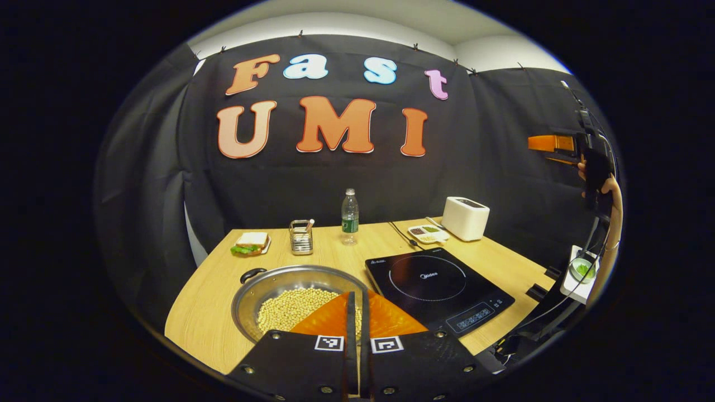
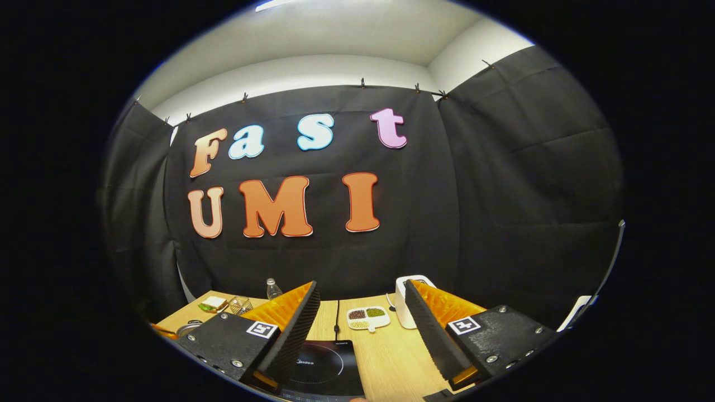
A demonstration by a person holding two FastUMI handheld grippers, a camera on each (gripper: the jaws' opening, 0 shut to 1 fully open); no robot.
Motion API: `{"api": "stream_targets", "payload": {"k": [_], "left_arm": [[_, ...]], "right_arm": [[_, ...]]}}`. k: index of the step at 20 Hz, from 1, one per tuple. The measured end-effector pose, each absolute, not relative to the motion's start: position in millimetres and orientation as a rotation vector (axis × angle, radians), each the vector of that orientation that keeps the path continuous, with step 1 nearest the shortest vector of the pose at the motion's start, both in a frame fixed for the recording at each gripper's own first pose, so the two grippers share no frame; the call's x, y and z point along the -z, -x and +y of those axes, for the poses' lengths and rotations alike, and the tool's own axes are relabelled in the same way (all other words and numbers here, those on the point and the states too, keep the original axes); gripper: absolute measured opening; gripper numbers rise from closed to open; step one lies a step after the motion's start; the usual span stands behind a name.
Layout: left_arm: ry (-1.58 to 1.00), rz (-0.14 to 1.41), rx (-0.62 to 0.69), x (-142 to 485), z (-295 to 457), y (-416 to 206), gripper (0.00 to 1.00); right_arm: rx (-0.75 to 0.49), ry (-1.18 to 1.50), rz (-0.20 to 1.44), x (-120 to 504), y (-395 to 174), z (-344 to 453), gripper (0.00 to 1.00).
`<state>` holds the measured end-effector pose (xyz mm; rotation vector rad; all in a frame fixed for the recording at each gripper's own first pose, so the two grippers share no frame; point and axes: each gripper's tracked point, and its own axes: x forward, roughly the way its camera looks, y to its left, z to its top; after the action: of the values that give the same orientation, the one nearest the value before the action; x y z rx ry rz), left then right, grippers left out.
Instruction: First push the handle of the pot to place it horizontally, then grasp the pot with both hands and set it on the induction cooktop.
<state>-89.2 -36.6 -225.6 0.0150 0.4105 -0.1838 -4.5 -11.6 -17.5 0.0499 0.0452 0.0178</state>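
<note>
We see a water bottle (image 1: 349, 216), toaster (image 1: 465, 218) and sandwich plate (image 1: 251, 244) behind the pot (image 1: 290, 298) of beans, left of the induction cooktop (image 1: 438, 288), 1 black handle (image 1: 252, 274) far-left. Our left gripper (image 1: 357, 312) hovers clenched over it; our right gripper (image 2: 362, 326) gapes

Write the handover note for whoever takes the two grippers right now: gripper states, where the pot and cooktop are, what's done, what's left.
Left gripper: shut, holding nothing, raised above the near rim of the pot.
Right gripper: open, empty, held high over the induction cooktop.
The pot, filled with beans, sits on the table left of the cooktop; one black handle shows at its far-left rim.
Done: nothing evident; the pot is not on the cooktop.
Left: push the handle horizontal, grasp the pot with both grippers, set it on the cooktop.
</note>
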Motion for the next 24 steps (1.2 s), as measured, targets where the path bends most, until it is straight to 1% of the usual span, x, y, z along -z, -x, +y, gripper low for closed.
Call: {"api": "stream_targets", "payload": {"k": [8, 9, 10, 12, 13, 14, 20, 24], "left_arm": [[0.043, 0.547, 0.207, 287.3, -42.8, 123.7, 0.03], [0.05, 0.568, 0.204, 295.5, -42.6, 126.1, 0.03], [0.056, 0.596, 0.205, 306.7, -43.2, 130.7, 0.03], [0.059, 0.635, 0.206, 322.8, -45.0, 137.6, 0.04], [0.058, 0.649, 0.205, 328.6, -43.7, 140.2, 0.03], [0.06, 0.663, 0.205, 333.3, -43.8, 142.9, 0.03], [0.059, 0.751, 0.185, 371.6, -37.0, 147.4, 0.03], [0.068, 0.781, 0.157, 387.3, -33.7, 137.9, 0.04]], "right_arm": [[-0.027, -0.042, 0.061, 26.7, 5.3, -10.9, 0.95], [-0.028, -0.04, 0.065, 28.9, 5.1, -11.2, 1.0], [-0.03, -0.038, 0.069, 30.1, 5.6, -11.0, 0.95], [-0.032, -0.038, 0.074, 32.0, 5.4, -10.2, 0.95], [-0.031, -0.038, 0.075, 33.0, 5.4, -10.9, 1.0], [-0.03, -0.038, 0.075, 33.0, 5.1, -10.7, 0.95], [-0.031, -0.037, 0.095, 42.2, 5.0, -9.9, 0.95], [-0.032, -0.041, 0.105, 47.0, 5.0, -10.3, 0.95]]}}
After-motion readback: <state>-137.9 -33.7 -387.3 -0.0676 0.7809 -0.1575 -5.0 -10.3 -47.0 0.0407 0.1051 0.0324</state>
